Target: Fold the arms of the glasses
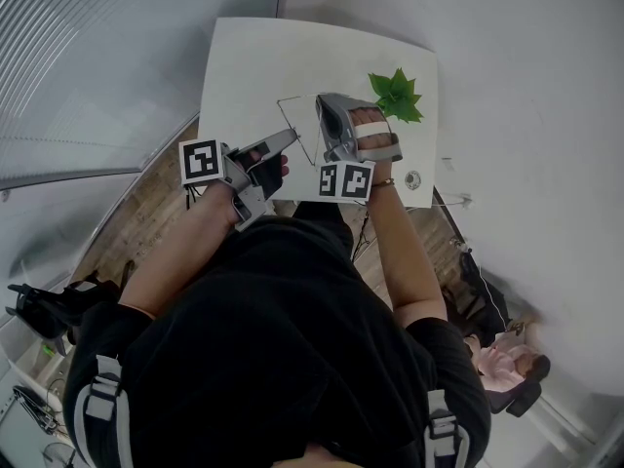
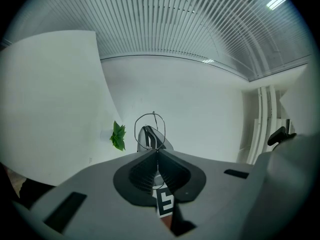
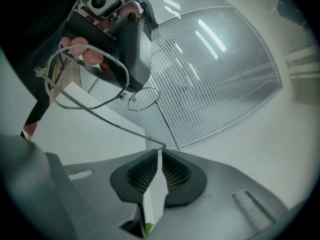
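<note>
White table (image 1: 253, 57) (glasses (image 3: 100, 114) held above), green leaf (image 1: 395, 96), wood floor (image 1: 146, 213)

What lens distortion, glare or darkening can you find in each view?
Head view: fisheye bows the edges of the white table, light even. Left gripper view: black corners, ceiling lights glare, glasses rim sharp. Right gripper view: slatted wall curves, bright streaks across it.
</note>
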Demonstrator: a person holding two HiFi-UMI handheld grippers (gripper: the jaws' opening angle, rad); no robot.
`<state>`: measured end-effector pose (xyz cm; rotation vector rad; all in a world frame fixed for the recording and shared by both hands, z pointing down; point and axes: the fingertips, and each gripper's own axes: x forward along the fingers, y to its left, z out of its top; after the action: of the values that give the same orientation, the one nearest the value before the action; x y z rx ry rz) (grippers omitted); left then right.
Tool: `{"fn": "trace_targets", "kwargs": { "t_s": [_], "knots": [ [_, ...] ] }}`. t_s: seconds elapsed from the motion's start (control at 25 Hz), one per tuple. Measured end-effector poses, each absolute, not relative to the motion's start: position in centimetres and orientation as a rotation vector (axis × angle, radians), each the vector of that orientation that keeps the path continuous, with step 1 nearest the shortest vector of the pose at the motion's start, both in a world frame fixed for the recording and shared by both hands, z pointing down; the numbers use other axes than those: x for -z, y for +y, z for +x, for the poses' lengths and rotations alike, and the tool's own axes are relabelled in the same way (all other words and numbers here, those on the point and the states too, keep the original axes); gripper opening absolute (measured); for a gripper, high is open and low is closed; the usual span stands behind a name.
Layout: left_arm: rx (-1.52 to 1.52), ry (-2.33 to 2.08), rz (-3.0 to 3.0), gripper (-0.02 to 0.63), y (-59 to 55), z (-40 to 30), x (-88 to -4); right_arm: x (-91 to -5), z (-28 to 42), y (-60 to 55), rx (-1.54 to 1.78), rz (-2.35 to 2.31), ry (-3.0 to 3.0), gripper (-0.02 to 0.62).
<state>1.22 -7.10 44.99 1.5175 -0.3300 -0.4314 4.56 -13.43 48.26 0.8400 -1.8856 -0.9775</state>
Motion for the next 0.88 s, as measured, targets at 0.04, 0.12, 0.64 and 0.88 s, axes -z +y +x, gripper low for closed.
{"fn": "trace_targets", "kwargs": {
  "t_s": [0.04,0.12,0.64,0.88],
  "knots": [
    [0.430,-0.329,1.518,0.014,-7.1,1.3,-45.0,-48.3,4.4,-13.4,0.979,0.837,-1.889,0.038],
    [0.427,-0.326,1.519,0.014,-7.0,1.4,-45.0,-48.3,4.2,-13.3,0.980,0.833,-1.895,0.038],
    [0.417,-0.312,1.530,0.014,-6.2,1.8,-44.8,-48.2,3.3,-12.2,1.026,0.780,-1.913,0.038],
    [0.417,-0.283,1.527,0.014,-5.9,1.9,-44.4,-48.2,2.5,-11.6,1.061,0.732,-1.929,0.038]
  ]
}}
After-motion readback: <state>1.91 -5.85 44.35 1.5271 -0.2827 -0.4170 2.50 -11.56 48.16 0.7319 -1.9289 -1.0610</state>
